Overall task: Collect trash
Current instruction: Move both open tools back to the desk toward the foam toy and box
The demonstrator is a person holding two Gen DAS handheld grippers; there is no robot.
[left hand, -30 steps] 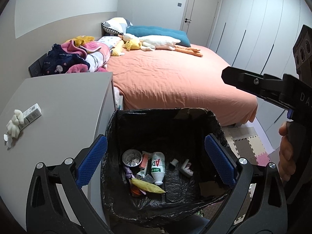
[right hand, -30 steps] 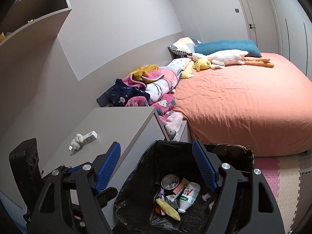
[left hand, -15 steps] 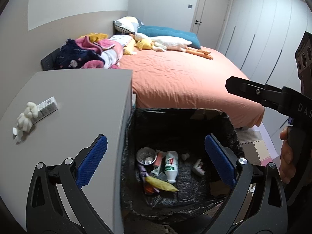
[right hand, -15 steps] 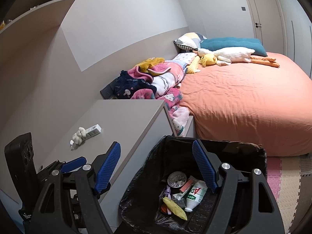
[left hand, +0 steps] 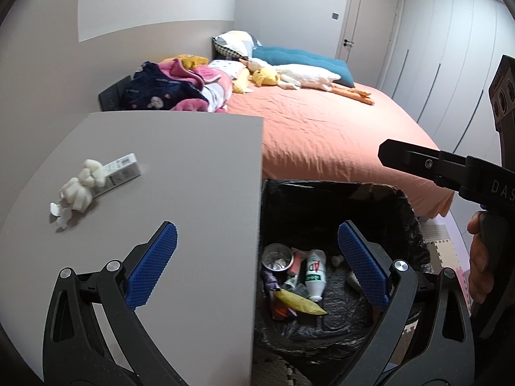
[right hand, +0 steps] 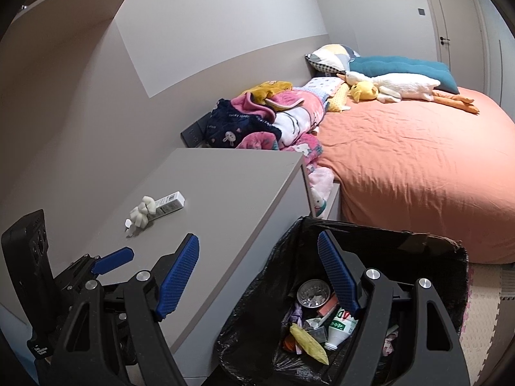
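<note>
Both claws — left claw point(left hand: 257, 254) and right claw point(right hand: 259, 273) — pointed downward, wide apart and empty, straddling the grey table point(left hand: 193, 173) edge and black-lined trash bin point(left hand: 408, 225); crumpled white tissue point(left hand: 80, 189) beside a small white box point(left hand: 124, 169) lay on the table.

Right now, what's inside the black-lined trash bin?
The bin holds a white bottle, a round metal tin and a yellow wrapper. Anything under them is hidden.

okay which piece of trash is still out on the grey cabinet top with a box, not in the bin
The crumpled white tissue, leaning on the small white box on the grey cabinet top. The bottle and yellow wrapper lie in the black-lined bin.
</note>
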